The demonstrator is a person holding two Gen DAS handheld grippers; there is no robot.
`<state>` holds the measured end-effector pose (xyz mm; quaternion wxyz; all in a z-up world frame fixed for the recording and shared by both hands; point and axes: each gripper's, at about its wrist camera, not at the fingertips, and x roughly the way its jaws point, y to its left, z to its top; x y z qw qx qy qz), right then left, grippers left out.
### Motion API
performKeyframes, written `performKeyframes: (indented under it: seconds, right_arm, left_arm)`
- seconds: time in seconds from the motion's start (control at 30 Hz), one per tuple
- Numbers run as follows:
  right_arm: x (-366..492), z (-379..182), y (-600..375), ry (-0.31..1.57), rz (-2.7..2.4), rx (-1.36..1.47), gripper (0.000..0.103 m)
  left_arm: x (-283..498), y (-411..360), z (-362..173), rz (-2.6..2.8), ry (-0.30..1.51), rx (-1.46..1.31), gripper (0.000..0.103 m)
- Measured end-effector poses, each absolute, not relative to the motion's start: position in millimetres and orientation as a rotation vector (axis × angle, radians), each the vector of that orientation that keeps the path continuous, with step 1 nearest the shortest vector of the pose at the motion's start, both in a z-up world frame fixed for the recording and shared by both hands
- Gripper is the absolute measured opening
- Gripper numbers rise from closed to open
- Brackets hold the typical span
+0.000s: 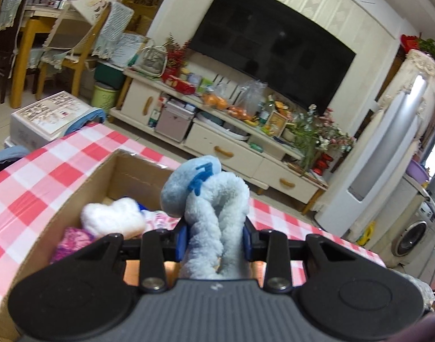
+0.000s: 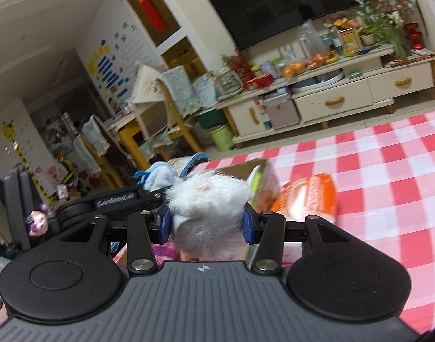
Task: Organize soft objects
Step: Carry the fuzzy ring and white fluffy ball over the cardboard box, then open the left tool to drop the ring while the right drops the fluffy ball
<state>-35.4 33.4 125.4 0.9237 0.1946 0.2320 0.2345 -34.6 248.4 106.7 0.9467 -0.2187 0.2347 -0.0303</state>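
Pale blue plush, centre of the left view, clamped in the left gripper just above the cardboard box at lower left. White fluffy toy, centre of the right view, pinched in the right gripper. Step: carry to box. Next, I'd judge: lower each over the opening, then release.

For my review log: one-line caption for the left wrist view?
Left gripper clamps a light blue plush toy above an open cardboard box.
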Motion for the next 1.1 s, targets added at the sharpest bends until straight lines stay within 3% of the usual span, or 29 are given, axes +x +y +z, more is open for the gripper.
performKeyframes:
  seconds: [0.4,0.47,0.53,0.57,0.63,0.7,0.83,1.1]
  right_arm:
    - [-38,104,65,0.553,0.516,0.332,0.060]
    - [-38,103,69,0.557,0.519,0.318,0.066]
    - [-38,101,73,0.562,0.529,0.299,0.072]
    - [-37,99,74,0.564,0.527,0.287,0.080]
    - [-39,99,74,0.561,0.523,0.276,0.080]
    - [-42,100,70,0.551,0.521,0.285,0.088]
    - [-48,106,55,0.497,0.480,0.296,0.099]
    - [-58,114,37,0.421,0.321,0.232,0.103]
  left_arm:
    - [-18,262,94,0.011,0.536,-0.429,0.038]
    - [-16,261,92,0.016,0.548,-0.426,0.039]
    - [-14,261,91,0.030,0.560,-0.419,0.052]
    - [-14,260,90,0.039,0.562,-0.415,0.055]
    - [-15,259,92,0.053,0.555,-0.406,0.064]
    - [-17,258,94,0.063,0.541,-0.396,0.075]
    - [-21,255,98,0.067,0.521,-0.381,0.082]
    - [-28,244,102,0.063,0.504,-0.338,0.098]
